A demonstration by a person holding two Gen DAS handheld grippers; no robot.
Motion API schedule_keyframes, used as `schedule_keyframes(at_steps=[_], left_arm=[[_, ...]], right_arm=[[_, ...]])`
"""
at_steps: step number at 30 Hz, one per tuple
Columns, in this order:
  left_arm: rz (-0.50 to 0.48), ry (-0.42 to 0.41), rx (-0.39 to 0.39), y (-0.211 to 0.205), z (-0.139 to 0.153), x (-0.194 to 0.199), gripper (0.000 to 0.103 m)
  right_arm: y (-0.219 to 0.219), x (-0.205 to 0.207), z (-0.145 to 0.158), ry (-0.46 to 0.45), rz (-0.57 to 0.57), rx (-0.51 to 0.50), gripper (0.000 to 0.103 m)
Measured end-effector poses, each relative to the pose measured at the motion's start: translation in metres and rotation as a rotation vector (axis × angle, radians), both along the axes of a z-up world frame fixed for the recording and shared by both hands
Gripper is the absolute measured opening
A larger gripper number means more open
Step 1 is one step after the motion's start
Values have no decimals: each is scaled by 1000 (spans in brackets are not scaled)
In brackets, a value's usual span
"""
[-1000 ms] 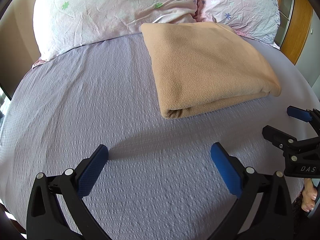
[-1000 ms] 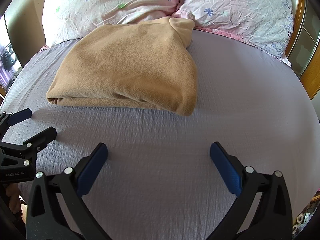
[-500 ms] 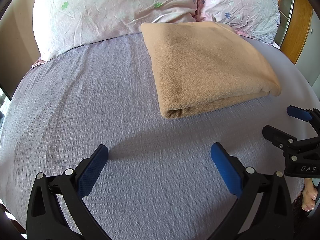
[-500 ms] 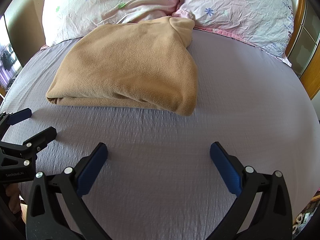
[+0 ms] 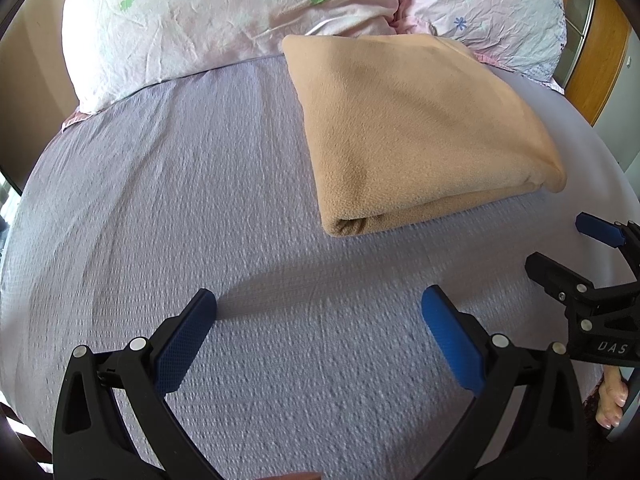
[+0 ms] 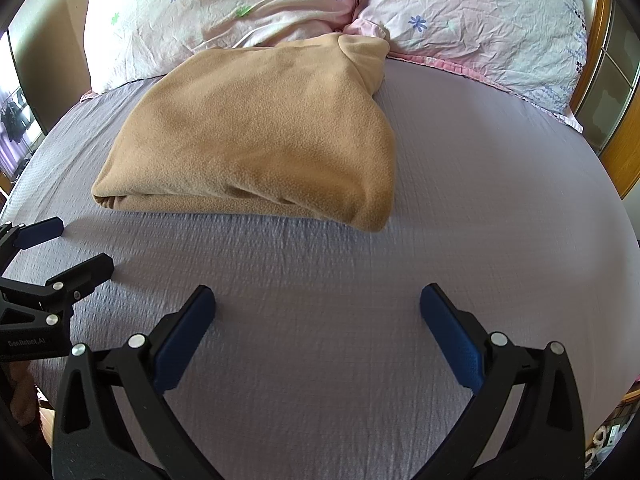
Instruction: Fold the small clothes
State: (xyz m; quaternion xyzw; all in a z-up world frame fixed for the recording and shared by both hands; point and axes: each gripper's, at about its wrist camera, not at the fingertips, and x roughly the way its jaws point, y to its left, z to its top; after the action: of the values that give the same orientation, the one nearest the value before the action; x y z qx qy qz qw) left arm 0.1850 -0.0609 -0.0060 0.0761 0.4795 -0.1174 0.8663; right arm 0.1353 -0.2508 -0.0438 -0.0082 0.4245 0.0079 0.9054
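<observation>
A tan fleece cloth (image 5: 416,132) lies folded into a thick rectangle on the lilac bed sheet (image 5: 180,200), its far end against the pillows; it also shows in the right wrist view (image 6: 256,136). My left gripper (image 5: 320,312) is open and empty, hovering over bare sheet short of the cloth's near left corner. My right gripper (image 6: 318,308) is open and empty, over bare sheet in front of the cloth's near right corner. Each gripper shows at the edge of the other's view: the right gripper (image 5: 560,248), the left gripper (image 6: 60,248).
Two pink flowered pillows (image 6: 224,12) (image 6: 476,16) lie at the head of the bed. A wooden frame (image 5: 600,48) stands at the far right. The bed's near edge is just below both grippers.
</observation>
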Motion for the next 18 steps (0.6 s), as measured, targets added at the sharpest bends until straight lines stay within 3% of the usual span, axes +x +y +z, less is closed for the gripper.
schedule_keyframes(at_steps=[18], left_arm=[[1, -10, 0, 2, 0, -1, 102]], right_arm=[[-1, -2, 0, -6, 4, 1, 101]])
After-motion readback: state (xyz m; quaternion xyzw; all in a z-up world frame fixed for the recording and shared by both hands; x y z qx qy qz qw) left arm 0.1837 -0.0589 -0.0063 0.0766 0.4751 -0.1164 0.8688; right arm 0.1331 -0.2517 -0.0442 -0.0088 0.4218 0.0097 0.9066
